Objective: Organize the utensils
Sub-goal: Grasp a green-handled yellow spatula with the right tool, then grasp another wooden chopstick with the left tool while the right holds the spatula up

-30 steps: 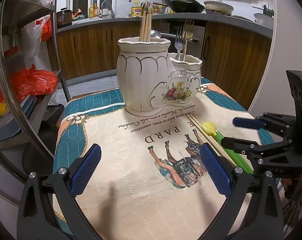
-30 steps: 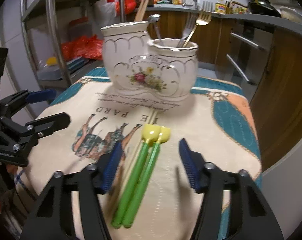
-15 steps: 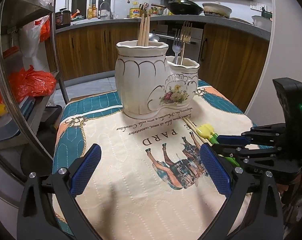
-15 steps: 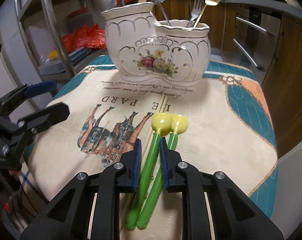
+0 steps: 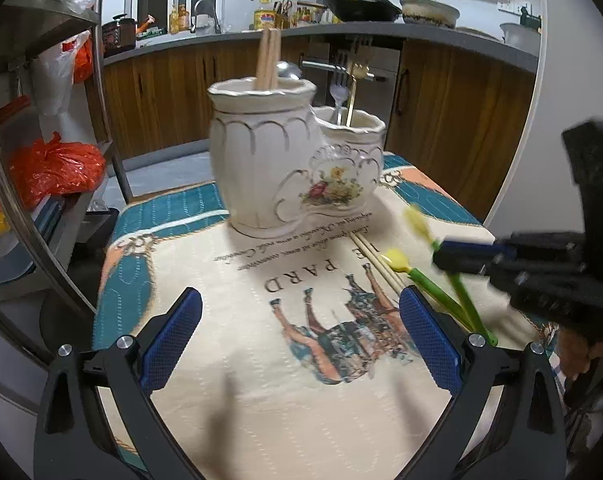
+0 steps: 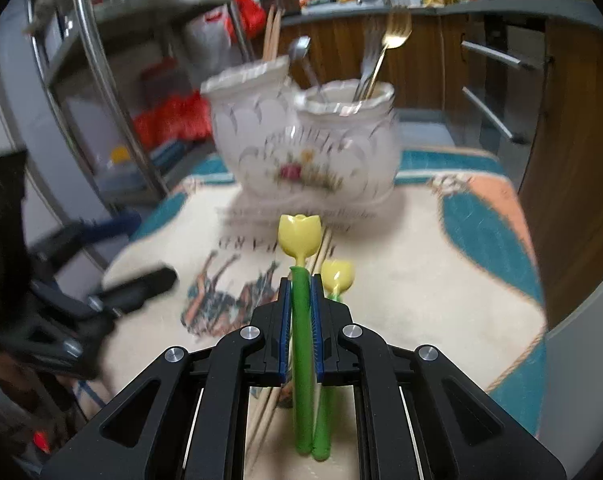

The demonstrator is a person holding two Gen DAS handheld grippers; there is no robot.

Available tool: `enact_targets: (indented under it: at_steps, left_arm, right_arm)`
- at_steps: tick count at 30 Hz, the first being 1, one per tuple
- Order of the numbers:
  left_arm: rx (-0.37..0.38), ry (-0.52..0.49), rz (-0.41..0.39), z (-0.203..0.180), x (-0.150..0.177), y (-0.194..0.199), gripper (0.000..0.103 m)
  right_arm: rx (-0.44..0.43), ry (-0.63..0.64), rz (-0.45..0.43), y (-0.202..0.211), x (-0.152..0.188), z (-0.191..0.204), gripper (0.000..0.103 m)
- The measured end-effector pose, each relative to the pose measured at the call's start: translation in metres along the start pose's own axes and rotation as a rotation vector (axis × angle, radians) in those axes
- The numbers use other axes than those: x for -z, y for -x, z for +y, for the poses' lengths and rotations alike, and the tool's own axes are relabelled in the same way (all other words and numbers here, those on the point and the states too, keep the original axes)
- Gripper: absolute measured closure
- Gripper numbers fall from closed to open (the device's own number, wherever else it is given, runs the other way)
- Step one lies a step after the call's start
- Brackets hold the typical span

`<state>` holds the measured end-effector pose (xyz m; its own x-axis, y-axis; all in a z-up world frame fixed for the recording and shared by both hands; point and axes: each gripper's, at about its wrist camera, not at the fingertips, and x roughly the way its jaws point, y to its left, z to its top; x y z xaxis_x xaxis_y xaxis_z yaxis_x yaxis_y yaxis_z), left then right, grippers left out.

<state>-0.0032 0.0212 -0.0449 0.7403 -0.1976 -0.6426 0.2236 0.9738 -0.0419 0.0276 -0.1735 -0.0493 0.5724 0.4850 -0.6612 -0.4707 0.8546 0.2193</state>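
A white ceramic two-pot holder [image 5: 293, 168] [image 6: 301, 152] stands at the far end of the patterned cloth [image 5: 241, 380], with chopsticks, a spoon and forks in it. My right gripper [image 6: 300, 292] [image 5: 453, 256] is closing its jaws, and the pads press on the green handle of a yellow tulip-headed spoon [image 6: 299, 232] [image 5: 417, 220], tilted head-up off the cloth. A second tulip spoon [image 6: 336, 274] [image 5: 397, 260] and a pair of wooden chopsticks [image 5: 375, 260] lie on the cloth beneath it. My left gripper [image 5: 301, 344] hangs open over the near cloth with nothing between its fingers.
A metal shelf rack with orange bags [image 5: 53, 168] stands to the left of the table. Wooden kitchen cabinets [image 5: 461, 92] and a cluttered counter run behind. The table's right edge [image 6: 541, 320] is close to the spoons.
The right jaws went from wide open to closed on one green spoon handle and raised its yellow head off the cloth. The left gripper stayed put.
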Motion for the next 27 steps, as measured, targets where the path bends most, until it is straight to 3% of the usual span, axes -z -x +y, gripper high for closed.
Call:
enact_targets:
  at_steps: [11, 15, 20, 27]
  left_arm:
    - [-0.007, 0.034, 0.147, -0.043, 0.005, -0.036, 0.009]
    - [-0.018, 0.019, 0.201, -0.059, 0.008, -0.047, 0.024]
    - [-0.064, 0.017, 0.202, -0.065, 0.006, -0.049, 0.03]
    - [-0.116, -0.017, 0.204, -0.069, 0.001, -0.05, 0.031]
  right_arm:
    - [-0.018, -0.049, -0.129, 0.035, -0.004, -0.032, 0.093]
    - [-0.026, -0.048, -0.178, 0.045, -0.003, -0.036, 0.093]
    - [-0.033, -0.047, -0.22, 0.055, -0.003, -0.04, 0.093]
    - [-0.044, -0.041, -0.247, 0.06, -0.005, -0.041, 0.093]
